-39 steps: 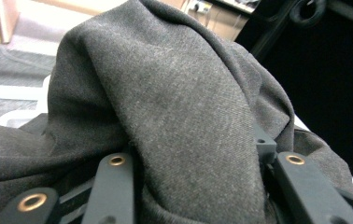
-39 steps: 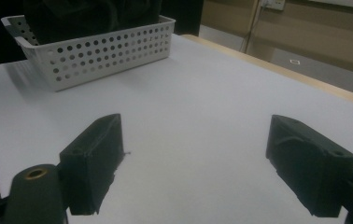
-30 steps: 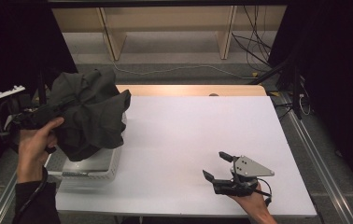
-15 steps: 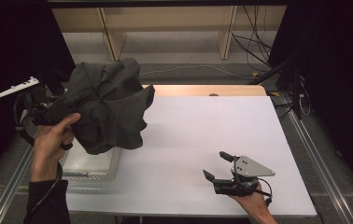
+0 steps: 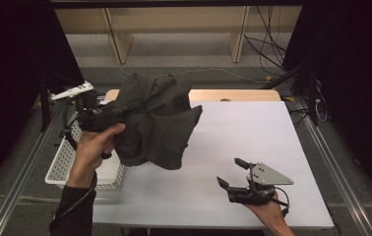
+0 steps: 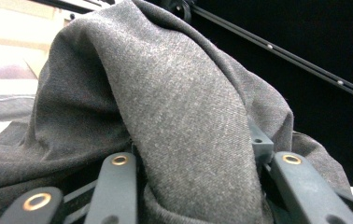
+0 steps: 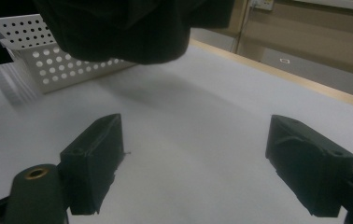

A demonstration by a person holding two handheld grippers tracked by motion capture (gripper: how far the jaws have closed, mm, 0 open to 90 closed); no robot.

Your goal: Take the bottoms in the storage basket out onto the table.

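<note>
While you work at the white table (image 5: 253, 132), its top is bare apart from the things near its left edge and your right hand at the near edge. Next in size comes the dark grey garment (image 5: 157, 123), bunched and hanging in the air above the table's left side, its lowest folds dangling just right of the basket and clear of the tabletop. From the right gripper view that same garment (image 7: 118, 28) hangs in front of the basket, above the table. Beside the table's left edge sits the white perforated basket (image 5: 68, 160), partly under your left forearm and the cloth. Your left gripper (image 5: 106, 114) is raised above the basket, and its jaws are clamped on a fold of the garment (image 6: 184, 121), which runs up between them in the left gripper view. Your right gripper (image 5: 229, 173) rests low at the table's near edge, well apart from the garment, its jaws spread wide with nothing between them (image 7: 193, 163).
</note>
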